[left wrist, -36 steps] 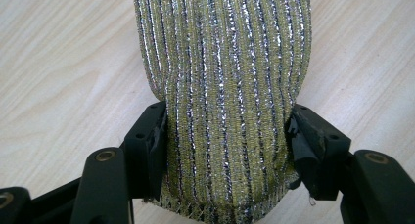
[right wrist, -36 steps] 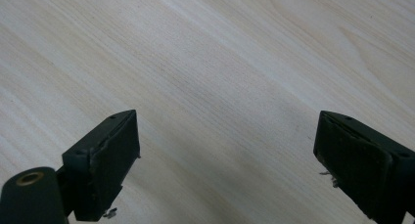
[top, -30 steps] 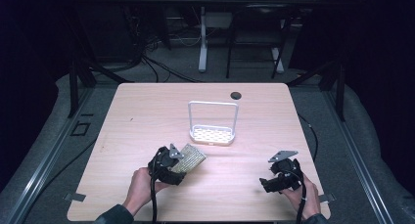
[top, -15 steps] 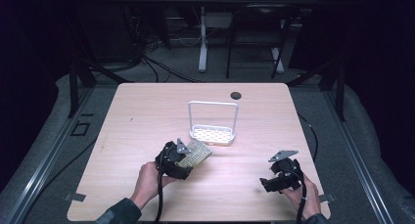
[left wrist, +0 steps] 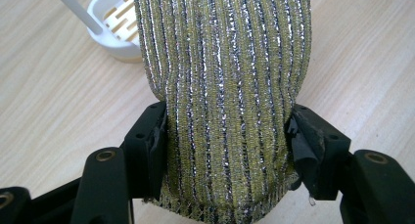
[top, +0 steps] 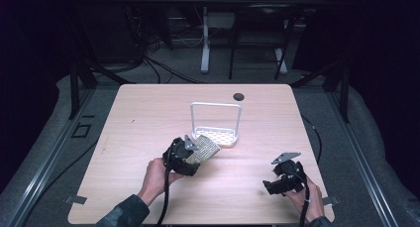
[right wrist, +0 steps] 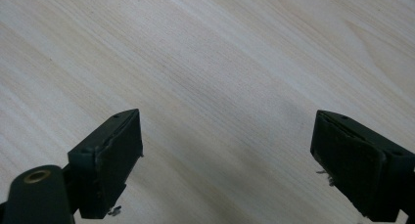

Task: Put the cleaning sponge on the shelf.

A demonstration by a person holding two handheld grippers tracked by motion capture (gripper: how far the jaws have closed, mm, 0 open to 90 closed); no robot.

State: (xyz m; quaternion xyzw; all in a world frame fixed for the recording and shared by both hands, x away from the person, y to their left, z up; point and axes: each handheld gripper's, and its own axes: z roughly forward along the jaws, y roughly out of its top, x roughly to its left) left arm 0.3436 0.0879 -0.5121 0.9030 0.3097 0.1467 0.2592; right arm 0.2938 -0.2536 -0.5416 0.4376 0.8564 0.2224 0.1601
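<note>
On the pale wooden table, the left gripper is clamping a glittery scouring sponge just beside the white rack, seemingly to set it inside, while the right gripper is idling well apart, jaws spread and empty.

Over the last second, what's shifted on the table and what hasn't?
The left gripper, shut on the glittery striped sponge, has carried it a little up the high view, toward the white rack. Its grip hasn't changed. The right gripper stays open and parked near the table's front right corner, and the rack hasn't moved.
</note>
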